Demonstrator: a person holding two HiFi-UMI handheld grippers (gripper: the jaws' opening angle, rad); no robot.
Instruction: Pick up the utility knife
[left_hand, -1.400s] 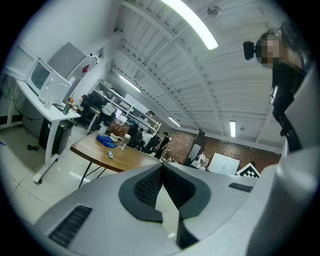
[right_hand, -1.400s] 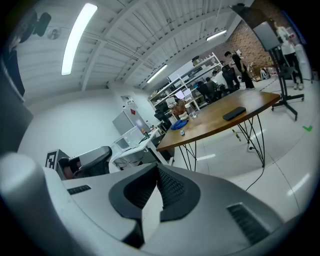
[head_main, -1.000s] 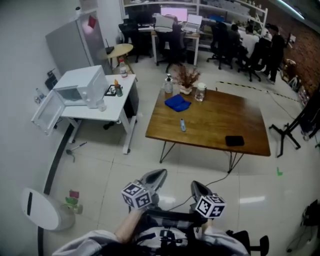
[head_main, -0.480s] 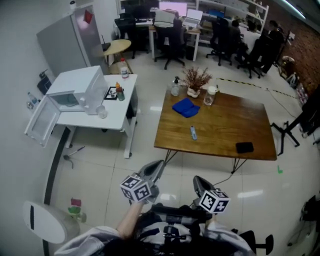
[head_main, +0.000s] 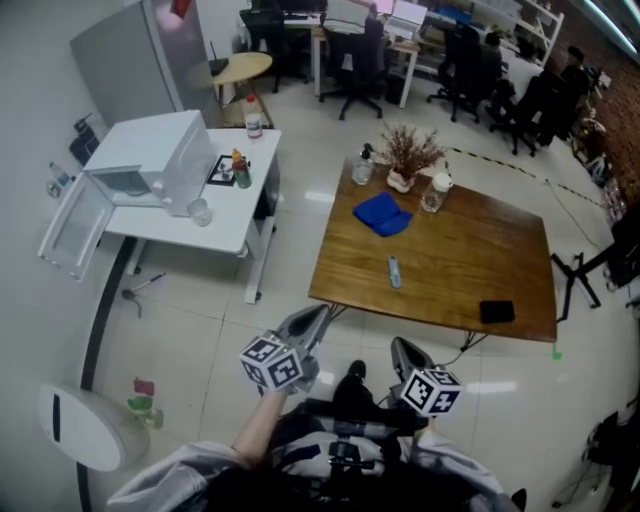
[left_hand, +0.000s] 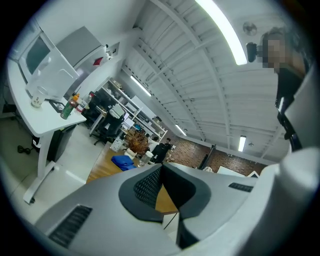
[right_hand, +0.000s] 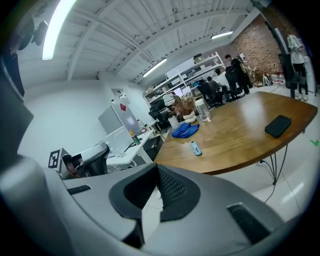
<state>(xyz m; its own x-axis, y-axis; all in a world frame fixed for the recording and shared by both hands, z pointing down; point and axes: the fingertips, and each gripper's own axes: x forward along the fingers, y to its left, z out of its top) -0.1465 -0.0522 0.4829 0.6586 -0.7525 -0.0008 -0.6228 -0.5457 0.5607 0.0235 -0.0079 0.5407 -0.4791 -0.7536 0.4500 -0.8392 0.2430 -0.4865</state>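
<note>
The left gripper (head_main: 306, 326) is held with its jaws together and nothing between them, as is seen in the left gripper view (left_hand: 161, 169). The right gripper (head_main: 404, 352) is likewise closed on nothing, its pads meeting in the right gripper view (right_hand: 156, 170). Both are held low in the head view, above the tiled floor and clear of the wooden table (head_main: 470, 250).

The utility knife (head_main: 394, 271), or what is taken for it, since the small light-blue object is too small to make out well, lies flat on the table at about twelve o'clock from the right gripper, well apart from both grippers. It is also seen in the right gripper view (right_hand: 195, 148), near the table's closer edge.

From the knife, a blue cloth (head_main: 382, 214) is found at twelve o'clock and a flat black object (head_main: 496, 312) at four o'clock. A white desk (head_main: 180, 215) with a microwave (head_main: 150, 165) stands at ten o'clock from the left gripper.
</note>
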